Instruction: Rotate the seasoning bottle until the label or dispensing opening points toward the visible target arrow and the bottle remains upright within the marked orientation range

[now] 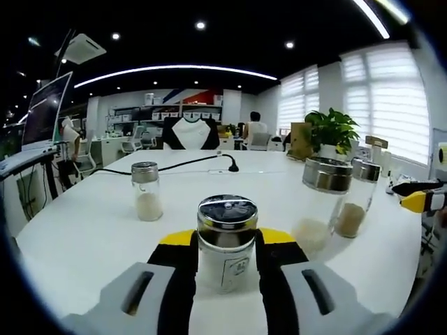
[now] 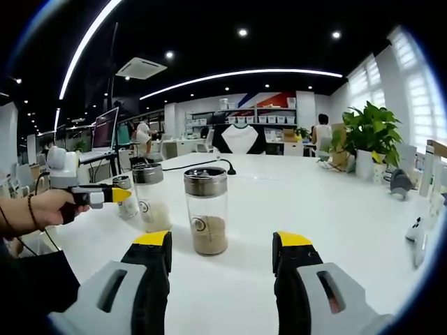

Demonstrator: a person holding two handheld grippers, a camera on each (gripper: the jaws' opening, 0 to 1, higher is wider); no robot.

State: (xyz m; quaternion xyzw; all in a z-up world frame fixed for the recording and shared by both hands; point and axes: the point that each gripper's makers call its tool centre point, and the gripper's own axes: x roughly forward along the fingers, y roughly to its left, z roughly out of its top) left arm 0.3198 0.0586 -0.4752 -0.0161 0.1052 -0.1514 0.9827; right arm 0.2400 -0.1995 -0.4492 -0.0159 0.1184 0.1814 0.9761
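We see a large white table [image 1: 91, 223] in an open office. Beyond its far edge stand shelves [image 2: 276, 115] with boxes, office chairs and a seated person [image 1: 255, 130]. A potted plant [image 1: 332, 131] sits at the table's right side, before windows with white blinds [image 1: 387, 98]. To the table's left, a monitor [image 1: 47, 108] rises. Above the table, the dark ceiling carries a curved light strip [image 1: 174, 69], spotlights and an air-conditioning vent [image 2: 141, 68].
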